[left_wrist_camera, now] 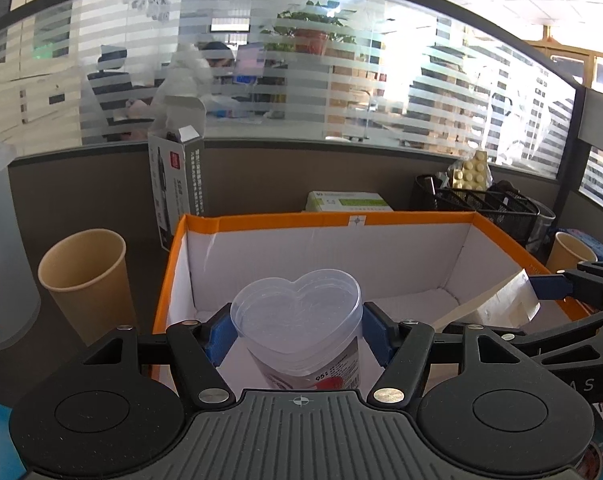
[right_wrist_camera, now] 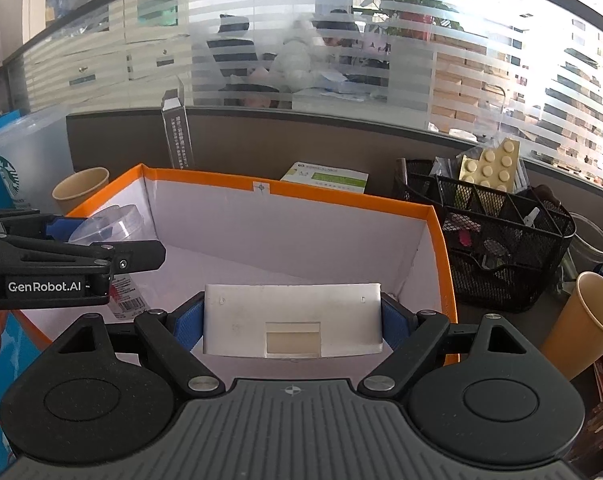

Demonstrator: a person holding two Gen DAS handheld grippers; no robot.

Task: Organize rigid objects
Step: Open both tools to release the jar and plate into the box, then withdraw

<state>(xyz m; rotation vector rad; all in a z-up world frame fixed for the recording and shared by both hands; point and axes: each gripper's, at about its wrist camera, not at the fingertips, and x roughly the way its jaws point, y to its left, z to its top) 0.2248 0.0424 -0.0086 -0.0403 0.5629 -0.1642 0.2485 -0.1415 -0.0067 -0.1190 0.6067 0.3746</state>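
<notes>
Lowering both loads gently suits this step: left claw point(left_wrist_camera: 299, 330) clamped on the clear heart-shaped plastic jar point(left_wrist_camera: 297, 320), right claw point(right_wrist_camera: 291, 322) clamped on the flat white box point(right_wrist_camera: 292, 322), orange-rimmed white carton point(left_wrist_camera: 413, 218) wall at twelve o'clock.

**An office cubicle**

A grey partition point(left_wrist_camera: 301, 172) topped with striped frosted glass point(left_wrist_camera: 341, 92) closes off the worktop. Behind the glass sit office chairs point(left_wrist_camera: 113, 80), a monitor point(left_wrist_camera: 249, 60) and a potted plant point(left_wrist_camera: 313, 32). A black mesh desk organizer point(right_wrist_camera: 497, 232) and paper cups point(left_wrist_camera: 87, 280) stand nearby.
</notes>
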